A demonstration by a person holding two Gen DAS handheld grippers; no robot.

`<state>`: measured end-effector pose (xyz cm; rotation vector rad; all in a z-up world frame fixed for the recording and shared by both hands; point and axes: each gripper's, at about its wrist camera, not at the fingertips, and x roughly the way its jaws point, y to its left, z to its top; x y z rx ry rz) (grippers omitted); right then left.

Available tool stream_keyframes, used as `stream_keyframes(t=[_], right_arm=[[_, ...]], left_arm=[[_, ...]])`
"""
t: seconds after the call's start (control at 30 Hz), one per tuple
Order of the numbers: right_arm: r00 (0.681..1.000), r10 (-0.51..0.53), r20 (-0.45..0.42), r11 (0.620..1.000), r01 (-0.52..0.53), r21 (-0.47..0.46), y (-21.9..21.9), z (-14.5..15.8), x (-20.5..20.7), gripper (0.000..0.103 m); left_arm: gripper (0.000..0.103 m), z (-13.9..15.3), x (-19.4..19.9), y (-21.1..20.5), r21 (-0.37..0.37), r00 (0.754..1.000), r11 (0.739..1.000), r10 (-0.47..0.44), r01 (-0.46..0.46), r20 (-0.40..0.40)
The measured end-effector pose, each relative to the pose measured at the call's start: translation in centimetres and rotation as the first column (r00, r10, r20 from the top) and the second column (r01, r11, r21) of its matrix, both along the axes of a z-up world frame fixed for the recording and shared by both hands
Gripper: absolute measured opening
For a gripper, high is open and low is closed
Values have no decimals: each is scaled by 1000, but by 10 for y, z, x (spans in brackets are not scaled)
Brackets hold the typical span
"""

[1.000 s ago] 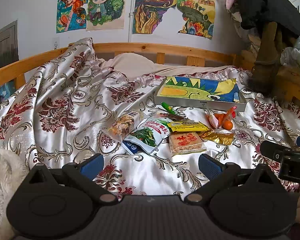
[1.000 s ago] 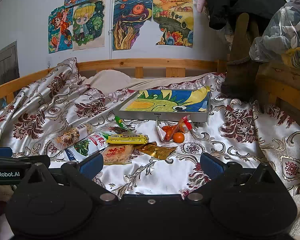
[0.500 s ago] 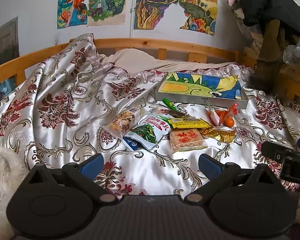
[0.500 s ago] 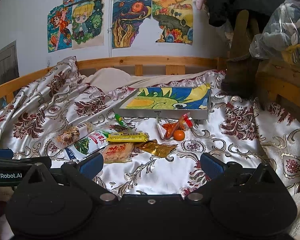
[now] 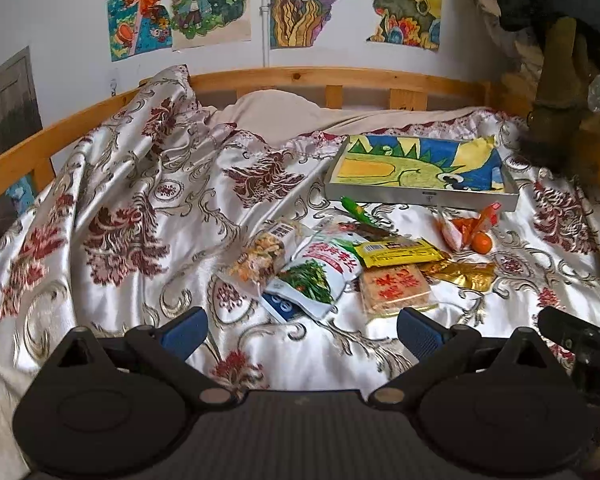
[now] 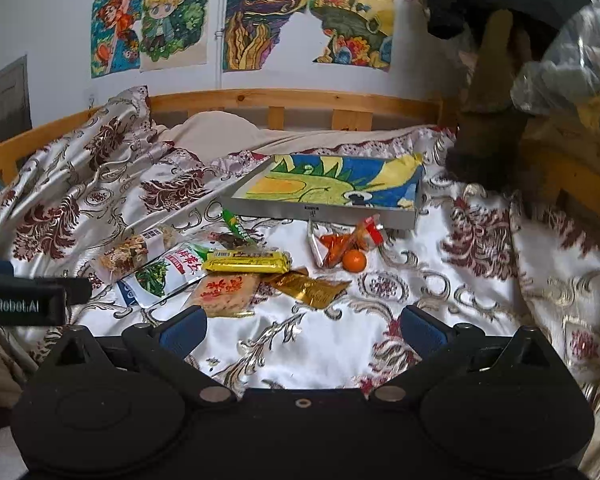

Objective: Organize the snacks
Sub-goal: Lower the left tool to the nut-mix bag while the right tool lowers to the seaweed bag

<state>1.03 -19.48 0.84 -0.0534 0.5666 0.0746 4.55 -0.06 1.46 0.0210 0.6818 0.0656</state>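
Two grippers hang over a bed [image 5: 148,208] draped in a shiny floral cover, both with fingers spread wide and nothing between them: the left gripper [image 5: 302,330] low before the snack pile, the right gripper [image 6: 302,328] just to its right. Against the far rail lies a flat tray [image 6: 324,211] lined with a bright drawing. The snacks sit in a loose cluster just in front of it. Largest is a white pouch [image 5: 320,276] with green leaves printed on it, its left edge beside a clear bag [image 5: 258,258] of mixed bits. Touching the pouch's right side are a square pack [image 5: 394,290] with red characters and, behind that, a long yellow bar [image 5: 398,252]. A crumpled gold wrapper [image 6: 310,286] lies to the right of the square pack. Nearer the tray are orange sachets [image 6: 350,240], a green stick [image 6: 236,224], and a small orange [image 6: 355,260] touching the sachets.
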Motion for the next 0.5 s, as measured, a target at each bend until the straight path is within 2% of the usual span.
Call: stream_keyframes(t=[0.27,0.43,0.5], right_arm=[[999,33,-14,999,-34,-31,4,5,24,102],[996,74,-42,997,-74,-12,8,15,43,102],[994,100,-41,995,-101,-23,11,21,52,102]], left_arm=[[103,8,31,-3,51,998,997,-52,54,-36],[103,11,54,-4,30,990,997,-67,71,-126],[103,13,63,-2,20,988,997,-70,73,-136]])
